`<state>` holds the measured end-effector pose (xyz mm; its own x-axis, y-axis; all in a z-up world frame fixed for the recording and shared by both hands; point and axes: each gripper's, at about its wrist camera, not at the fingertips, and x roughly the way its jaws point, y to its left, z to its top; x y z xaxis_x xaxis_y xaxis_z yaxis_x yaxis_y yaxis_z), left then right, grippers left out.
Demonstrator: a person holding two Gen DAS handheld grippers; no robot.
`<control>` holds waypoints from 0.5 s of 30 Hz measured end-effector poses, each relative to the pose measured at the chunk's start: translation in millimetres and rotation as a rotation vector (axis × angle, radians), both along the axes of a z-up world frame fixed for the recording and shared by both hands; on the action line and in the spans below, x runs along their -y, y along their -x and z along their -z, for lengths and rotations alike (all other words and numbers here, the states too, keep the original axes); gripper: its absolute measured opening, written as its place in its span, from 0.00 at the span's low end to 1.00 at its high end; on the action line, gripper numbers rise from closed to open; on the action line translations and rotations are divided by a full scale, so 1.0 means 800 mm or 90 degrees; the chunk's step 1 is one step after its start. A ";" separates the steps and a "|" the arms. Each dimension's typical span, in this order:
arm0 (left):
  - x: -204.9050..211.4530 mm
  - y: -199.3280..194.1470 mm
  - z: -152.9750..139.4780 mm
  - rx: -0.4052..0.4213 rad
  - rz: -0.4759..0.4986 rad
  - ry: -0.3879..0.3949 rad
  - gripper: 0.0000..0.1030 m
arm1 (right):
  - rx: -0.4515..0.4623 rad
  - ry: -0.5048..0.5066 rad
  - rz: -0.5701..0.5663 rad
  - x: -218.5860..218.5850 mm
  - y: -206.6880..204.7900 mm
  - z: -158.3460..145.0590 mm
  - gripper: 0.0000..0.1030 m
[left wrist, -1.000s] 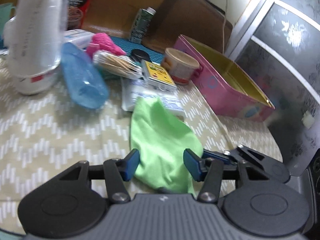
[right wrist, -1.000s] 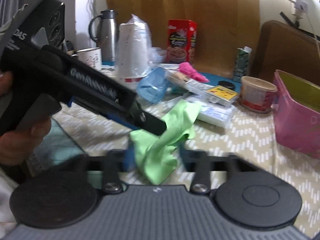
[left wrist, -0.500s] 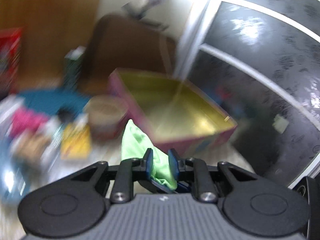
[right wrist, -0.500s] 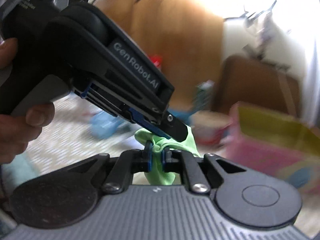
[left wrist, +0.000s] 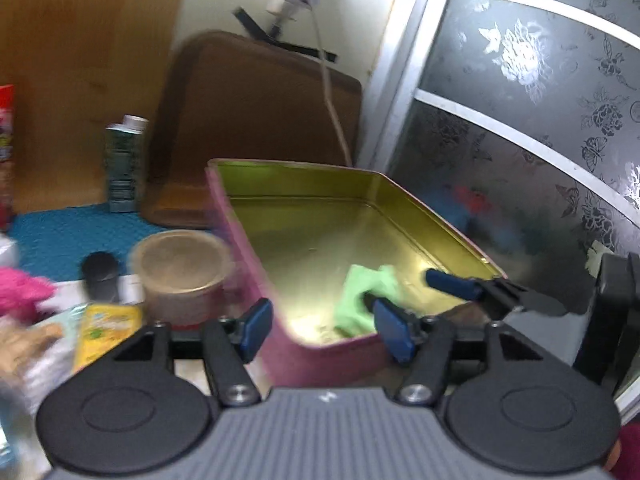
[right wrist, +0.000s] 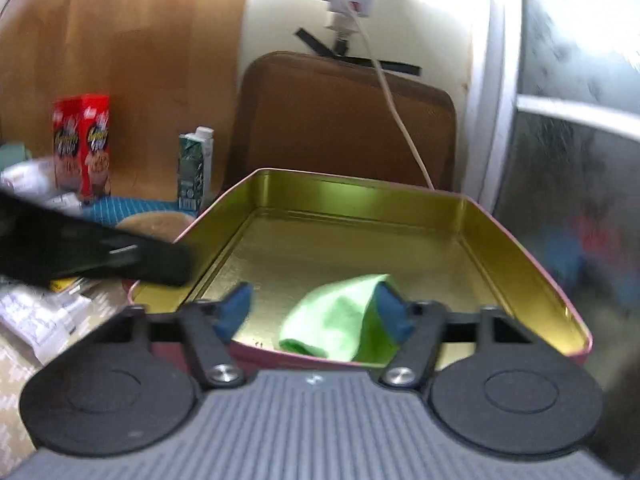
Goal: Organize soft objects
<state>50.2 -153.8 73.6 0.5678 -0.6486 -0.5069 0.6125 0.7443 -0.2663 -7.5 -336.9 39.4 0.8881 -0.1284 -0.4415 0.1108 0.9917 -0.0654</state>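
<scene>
The green cloth [left wrist: 358, 300] [right wrist: 336, 320] lies crumpled on the gold floor of the pink tin [left wrist: 296, 165] [right wrist: 360, 179], near its front wall. My right gripper [right wrist: 313, 309] hangs over that wall with its jaws opening. The cloth sits loose between them, against the right fingertip [right wrist: 390, 308]. My left gripper [left wrist: 325, 332] is opening too, astride the tin's near corner, with nothing pressed between its pads. In the left wrist view the right gripper [left wrist: 400, 292] reaches in from the right. In the right wrist view the left gripper [right wrist: 120, 256] is a dark blur at the left. A pink fluffy item [left wrist: 20, 292] lies left.
A round paper tub [left wrist: 180, 268], a yellow packet [left wrist: 104, 330] and a black cap [left wrist: 99, 270] crowd the tin's left side. A green carton [left wrist: 122, 164] and red box [right wrist: 82, 140] stand behind on a blue mat [left wrist: 52, 228]. A brown tray [left wrist: 256, 120] leans on the wall; a patterned glass door [left wrist: 520, 120] is right.
Both grippers closed on the green cloth on the table, carried it right to the tin, and have now opened. The cloth has dropped inside the tin.
</scene>
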 end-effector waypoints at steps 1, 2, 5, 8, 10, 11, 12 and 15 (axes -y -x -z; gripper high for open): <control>-0.018 0.006 0.003 0.005 -0.013 -0.004 0.63 | 0.004 -0.017 0.007 0.003 0.005 0.000 0.73; -0.038 0.011 0.007 0.008 -0.029 -0.008 0.67 | 0.012 -0.033 0.012 0.005 0.010 0.000 0.73; -0.111 0.031 0.019 -0.004 -0.086 -0.007 0.67 | 0.061 -0.078 0.032 -0.001 0.034 -0.005 0.73; -0.192 0.043 0.033 -0.030 -0.159 0.007 0.67 | 0.144 -0.103 0.044 -0.022 0.060 -0.016 0.72; -0.243 0.050 0.043 -0.046 -0.229 0.004 0.67 | 0.172 -0.132 -0.006 -0.049 0.070 -0.024 0.69; -0.263 0.052 0.046 -0.053 -0.259 -0.001 0.67 | 0.161 -0.148 -0.055 -0.065 0.066 -0.024 0.65; -0.280 0.053 0.051 -0.059 -0.286 -0.007 0.67 | 0.135 -0.159 -0.121 -0.089 0.058 -0.024 0.64; -0.320 0.060 0.064 -0.075 -0.355 -0.026 0.67 | 0.061 -0.160 -0.270 -0.167 0.031 -0.017 0.63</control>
